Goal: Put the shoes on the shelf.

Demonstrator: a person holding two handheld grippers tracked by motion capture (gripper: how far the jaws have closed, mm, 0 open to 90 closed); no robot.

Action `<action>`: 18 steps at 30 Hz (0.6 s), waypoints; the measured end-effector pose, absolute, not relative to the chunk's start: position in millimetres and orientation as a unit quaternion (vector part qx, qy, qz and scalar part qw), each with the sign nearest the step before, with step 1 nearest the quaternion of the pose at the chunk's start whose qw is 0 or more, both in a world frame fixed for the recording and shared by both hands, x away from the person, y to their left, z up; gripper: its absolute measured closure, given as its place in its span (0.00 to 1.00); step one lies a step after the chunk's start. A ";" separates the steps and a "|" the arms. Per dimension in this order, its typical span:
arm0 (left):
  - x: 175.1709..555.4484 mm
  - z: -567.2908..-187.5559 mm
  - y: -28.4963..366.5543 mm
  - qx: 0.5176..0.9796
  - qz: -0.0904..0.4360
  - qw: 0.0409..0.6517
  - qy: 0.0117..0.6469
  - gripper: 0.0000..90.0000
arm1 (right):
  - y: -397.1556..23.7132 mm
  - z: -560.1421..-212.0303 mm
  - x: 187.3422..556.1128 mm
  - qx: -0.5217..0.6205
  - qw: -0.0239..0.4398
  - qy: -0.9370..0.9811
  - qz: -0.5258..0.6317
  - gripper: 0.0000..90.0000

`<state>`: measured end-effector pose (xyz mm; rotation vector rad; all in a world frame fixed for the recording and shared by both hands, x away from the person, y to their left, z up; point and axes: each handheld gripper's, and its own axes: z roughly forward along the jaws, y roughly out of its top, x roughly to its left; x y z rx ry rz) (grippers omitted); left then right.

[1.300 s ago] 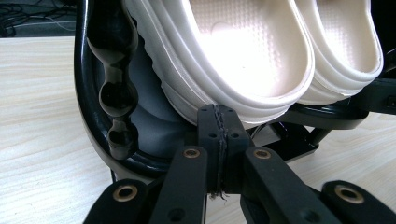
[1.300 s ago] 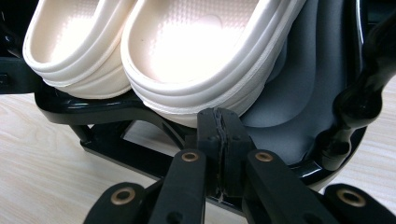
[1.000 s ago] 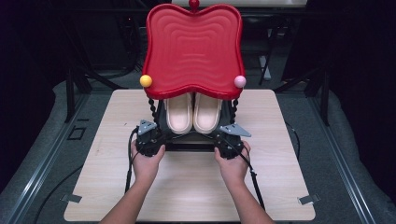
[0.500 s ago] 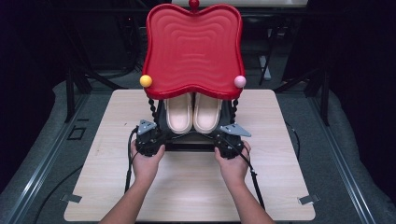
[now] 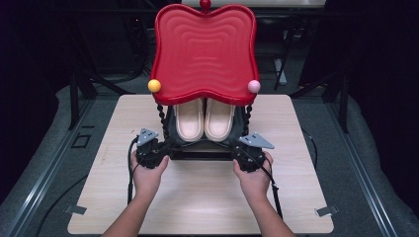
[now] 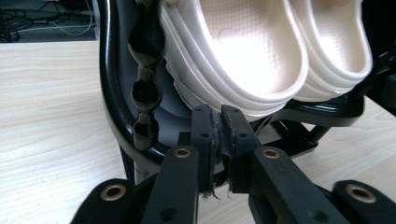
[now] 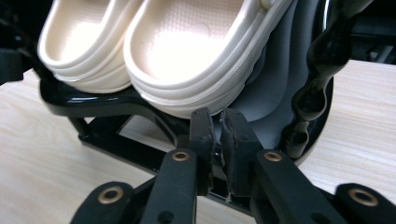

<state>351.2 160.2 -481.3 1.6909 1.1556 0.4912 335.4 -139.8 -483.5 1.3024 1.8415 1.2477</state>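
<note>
Your left gripper (image 6: 219, 140) and right gripper (image 7: 217, 140) have just been opening. Each is now slackened to a thin gap, nothing visibly pinched, parked at the black lower tray (image 5: 207, 150) of the shoe rack, probably letting go after positioning it. Cream slippers (image 5: 203, 118) lie side by side under the red wavy top shelf (image 5: 205, 49), mid-table (image 5: 197, 197).

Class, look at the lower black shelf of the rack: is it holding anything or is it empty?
Holding something. A pair of cream slippers sits side by side on the lower black shelf, under the red top tray, heels toward the person.
</note>
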 end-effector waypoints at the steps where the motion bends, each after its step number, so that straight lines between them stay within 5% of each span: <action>1: 349.5 -479.9 162.3 0.698 0.199 0.497 0.475 0.88 | -142.7 -480.6 331.3 0.481 0.278 0.691 0.464 0.86; 18: 305.3 -472.9 210.5 0.696 0.209 0.512 0.458 0.62 | -175.6 -482.4 289.4 0.463 0.287 0.710 0.446 0.60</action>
